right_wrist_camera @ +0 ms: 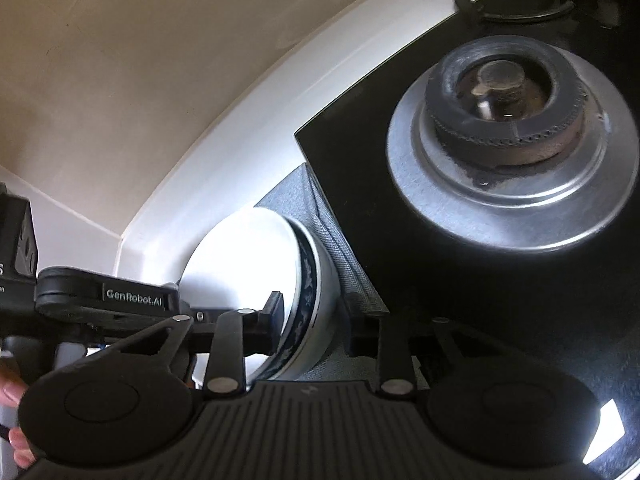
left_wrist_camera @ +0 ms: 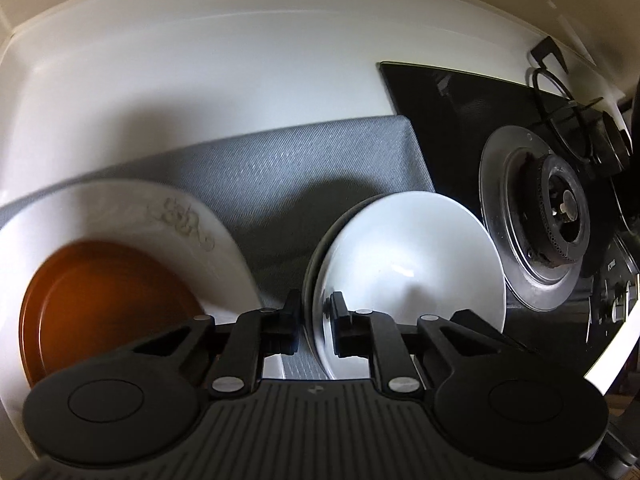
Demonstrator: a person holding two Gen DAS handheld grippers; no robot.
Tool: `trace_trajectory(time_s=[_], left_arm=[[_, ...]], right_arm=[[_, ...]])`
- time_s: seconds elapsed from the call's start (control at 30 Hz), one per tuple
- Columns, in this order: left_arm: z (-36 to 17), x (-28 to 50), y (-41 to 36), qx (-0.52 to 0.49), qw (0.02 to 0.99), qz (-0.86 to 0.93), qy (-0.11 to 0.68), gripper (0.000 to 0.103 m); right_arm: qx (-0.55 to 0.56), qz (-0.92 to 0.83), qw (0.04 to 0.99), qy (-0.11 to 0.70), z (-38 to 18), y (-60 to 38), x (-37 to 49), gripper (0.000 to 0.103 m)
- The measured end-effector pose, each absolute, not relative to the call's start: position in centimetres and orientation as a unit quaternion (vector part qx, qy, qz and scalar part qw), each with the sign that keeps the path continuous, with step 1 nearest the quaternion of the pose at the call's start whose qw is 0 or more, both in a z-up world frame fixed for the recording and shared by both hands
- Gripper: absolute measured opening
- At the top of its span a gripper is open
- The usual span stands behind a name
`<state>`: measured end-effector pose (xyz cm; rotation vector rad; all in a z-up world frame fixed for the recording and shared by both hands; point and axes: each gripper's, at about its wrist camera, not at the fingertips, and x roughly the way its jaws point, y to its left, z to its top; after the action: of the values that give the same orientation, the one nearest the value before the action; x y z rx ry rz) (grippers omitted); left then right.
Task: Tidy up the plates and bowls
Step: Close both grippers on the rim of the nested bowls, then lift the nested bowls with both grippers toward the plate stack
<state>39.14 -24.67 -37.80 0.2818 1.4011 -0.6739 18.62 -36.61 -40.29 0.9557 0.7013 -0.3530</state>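
Note:
In the left wrist view a white bowl [left_wrist_camera: 412,264] stands on a grey mat [left_wrist_camera: 260,168]. My left gripper [left_wrist_camera: 314,320] has its two fingers on either side of the bowl's near rim, close against it. To the left an orange plate [left_wrist_camera: 104,304] lies on a larger white plate [left_wrist_camera: 168,224]. In the right wrist view my right gripper [right_wrist_camera: 310,320] straddles the rim of a blue-patterned white bowl [right_wrist_camera: 316,296] with a white bowl [right_wrist_camera: 240,264] nested inside; its fingers stand apart, with a gap on the right side.
A black glass gas hob [left_wrist_camera: 460,120] with a silver burner [left_wrist_camera: 552,216] lies right of the mat; the burner also shows in the right wrist view [right_wrist_camera: 512,140]. A white counter [left_wrist_camera: 200,80] and beige wall lie behind. The left gripper's body [right_wrist_camera: 104,300] shows at the left.

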Motion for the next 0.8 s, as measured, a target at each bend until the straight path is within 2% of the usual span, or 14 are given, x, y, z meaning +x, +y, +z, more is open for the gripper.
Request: trace_trajectory(time_s=[0.3,0.8], left_arm=[[-37.1,36.7,-22.9,0.113,0.705,-0.299,0.633,0.017],[-30.8,34.5,-17.4,0.084,0.722,-0.285,0.625,0.021]], right_arm=[[0.428,-0.173,0.819,0.340,-38.6,-35.9,17.2,0.029],[0.398,-0.141,0.843,0.333,-31.8,-33.0,17.3,0.029]])
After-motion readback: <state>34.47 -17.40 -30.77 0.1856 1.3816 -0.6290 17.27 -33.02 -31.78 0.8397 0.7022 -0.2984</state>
